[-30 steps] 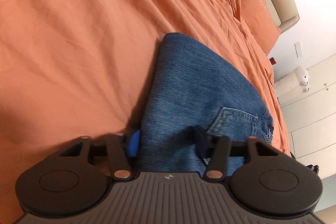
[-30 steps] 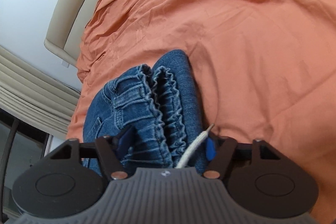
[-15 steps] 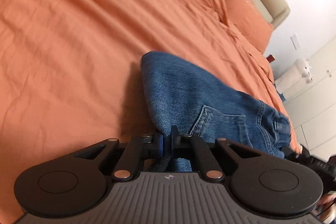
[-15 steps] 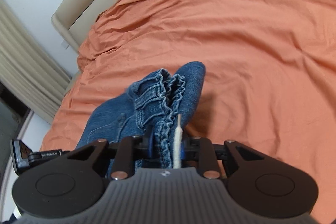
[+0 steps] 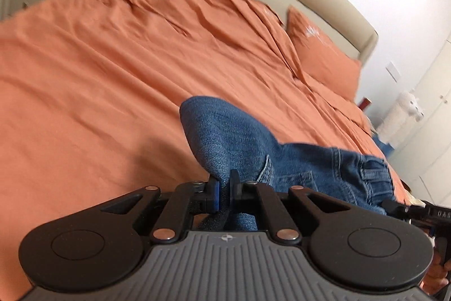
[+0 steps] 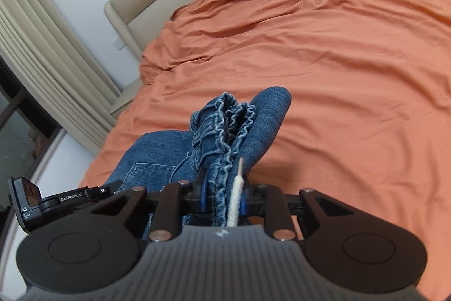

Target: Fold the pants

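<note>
I've got both the left gripper (image 5: pixel 224 192) and right gripper (image 6: pixel 222 195) pinching the pants (image 6: pixel 225 131) — heavy, floppy denim, best held at its thick edges.

Blue denim pants (image 6: pixel 262 126) with a cream drawstring (image 6: pixel 236 195) lie on plain orange bedding (image 6: pixel 352 61).

Left wrist view smeared; white toy (image 5: pixel 406 107) at right edge indistinct (plush?); jeans (image 5: pixel 296 162) lower part hidden behind gripper body.
</note>
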Demonstrator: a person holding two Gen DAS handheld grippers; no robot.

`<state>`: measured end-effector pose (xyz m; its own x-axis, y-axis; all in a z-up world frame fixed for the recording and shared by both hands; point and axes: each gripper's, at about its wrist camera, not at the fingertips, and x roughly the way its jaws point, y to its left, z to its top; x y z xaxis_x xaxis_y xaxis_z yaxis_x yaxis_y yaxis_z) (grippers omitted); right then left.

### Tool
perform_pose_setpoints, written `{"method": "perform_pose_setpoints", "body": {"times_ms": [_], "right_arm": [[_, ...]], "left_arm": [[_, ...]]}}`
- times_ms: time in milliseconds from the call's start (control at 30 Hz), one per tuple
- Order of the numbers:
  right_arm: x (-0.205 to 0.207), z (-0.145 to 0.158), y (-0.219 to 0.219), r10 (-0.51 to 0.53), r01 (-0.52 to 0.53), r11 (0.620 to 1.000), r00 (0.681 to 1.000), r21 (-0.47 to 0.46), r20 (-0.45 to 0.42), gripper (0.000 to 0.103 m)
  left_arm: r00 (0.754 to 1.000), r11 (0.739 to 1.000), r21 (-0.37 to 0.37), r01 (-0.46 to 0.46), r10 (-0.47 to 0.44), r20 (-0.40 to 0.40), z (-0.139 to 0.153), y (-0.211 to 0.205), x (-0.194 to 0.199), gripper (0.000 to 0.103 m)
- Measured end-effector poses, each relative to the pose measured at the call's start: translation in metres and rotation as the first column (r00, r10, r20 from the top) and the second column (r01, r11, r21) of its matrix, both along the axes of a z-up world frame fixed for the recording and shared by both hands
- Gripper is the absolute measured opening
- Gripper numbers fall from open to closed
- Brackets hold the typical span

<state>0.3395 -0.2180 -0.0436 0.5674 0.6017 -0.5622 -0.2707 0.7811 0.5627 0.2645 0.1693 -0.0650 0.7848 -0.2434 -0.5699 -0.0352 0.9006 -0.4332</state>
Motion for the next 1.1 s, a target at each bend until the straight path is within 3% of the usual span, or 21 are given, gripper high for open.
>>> {"method": "perform_pose_setpoints", "body": {"times_ms": [233,500,733,867,967,1100], "right_arm": [[-0.002,-0.008,0.076,0.089,-0.088,0.993,0.996,0.075,-0.001,0.017],[0.008,-0.047,0.149,0.150,-0.143,0.979,0.988,0.144,-0.044,0.017],[0.016,-0.080,0.160,0.124,-0.115,0.985,0.990,0.131,-0.061,0.017],[0.020,-0.107,0.155,0.090,-0.083,0.994,0.989,0.064,-0.119,0.017],[0.023,-0.121,0.153,0.071,-0.064,0.997,0.987,0.048,-0.145,0.018],[0.023,-0.123,0.160,0.059,-0.061,0.998,0.988,-0.006,-0.144,0.022]], "left_arm": [[0.996,0.986,0.141,-0.086,0.084,0.021,0.019,0.053,-0.029,0.006],[0.983,0.954,0.245,-0.175,0.182,-0.004,0.010,0.093,-0.038,0.006],[0.986,0.970,0.188,-0.156,0.164,-0.026,-0.036,0.114,-0.026,0.006],[0.973,0.962,0.177,-0.209,0.223,-0.062,-0.064,0.126,-0.025,0.007],[0.962,0.961,0.130,-0.242,0.255,-0.093,-0.080,0.141,-0.027,0.012],[0.941,0.927,0.231,-0.294,0.323,-0.097,-0.080,0.134,-0.030,0.031]]}}
